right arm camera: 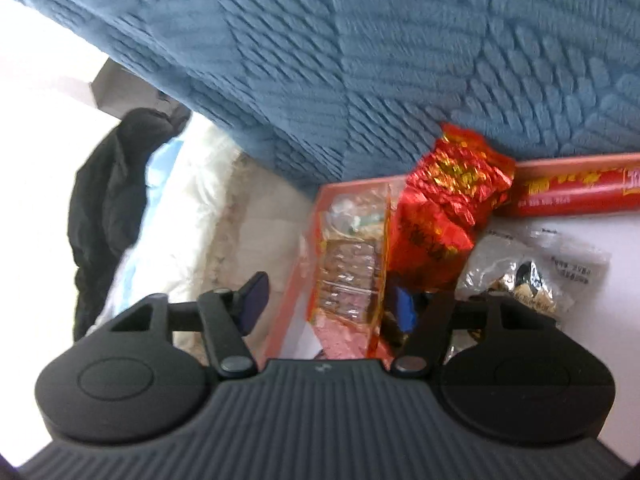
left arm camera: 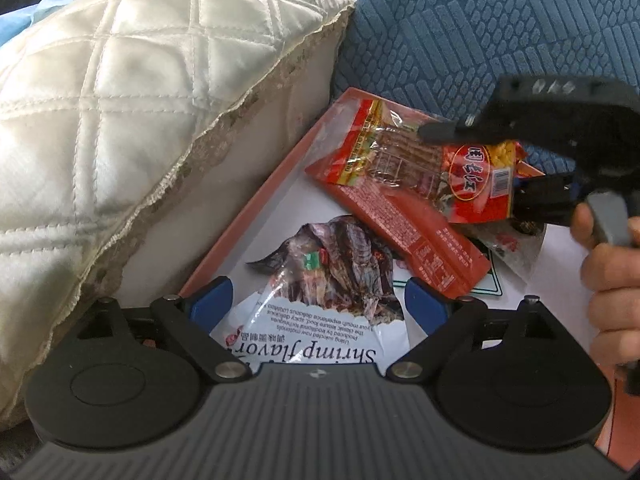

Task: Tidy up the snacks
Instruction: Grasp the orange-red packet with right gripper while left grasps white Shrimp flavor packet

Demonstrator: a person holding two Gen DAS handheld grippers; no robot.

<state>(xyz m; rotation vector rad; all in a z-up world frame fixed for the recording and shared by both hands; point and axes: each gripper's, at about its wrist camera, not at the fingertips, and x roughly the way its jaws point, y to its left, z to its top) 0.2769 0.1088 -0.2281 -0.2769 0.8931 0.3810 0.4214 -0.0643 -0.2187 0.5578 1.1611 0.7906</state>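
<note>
A shallow white box with an orange rim [left arm camera: 248, 216] holds several snack packets. My left gripper [left arm camera: 318, 302] stands open just above a white shrimp-flavour packet [left arm camera: 312, 276], its blue pads either side of it and clear of it. Further back, a clear packet of brown sticks [left arm camera: 400, 156] leans on a flat red packet [left arm camera: 420, 232]. My right gripper [left arm camera: 480, 164] straddles the stick packet. In the right wrist view this packet [right arm camera: 352, 264] lies between the right gripper's [right arm camera: 329, 304] jaws. The left pad stands apart from it, so the gripper is open.
A quilted cream pillow [left arm camera: 120, 120] presses on the box's left side and a blue textured cushion [right arm camera: 360, 60] rises behind it. A crinkled red foil pack [right arm camera: 444, 200], a red tube [right arm camera: 580, 192] and a clear bag [right arm camera: 532, 272] lie in the box. A hand [left arm camera: 612, 272] grips the right gripper's handle.
</note>
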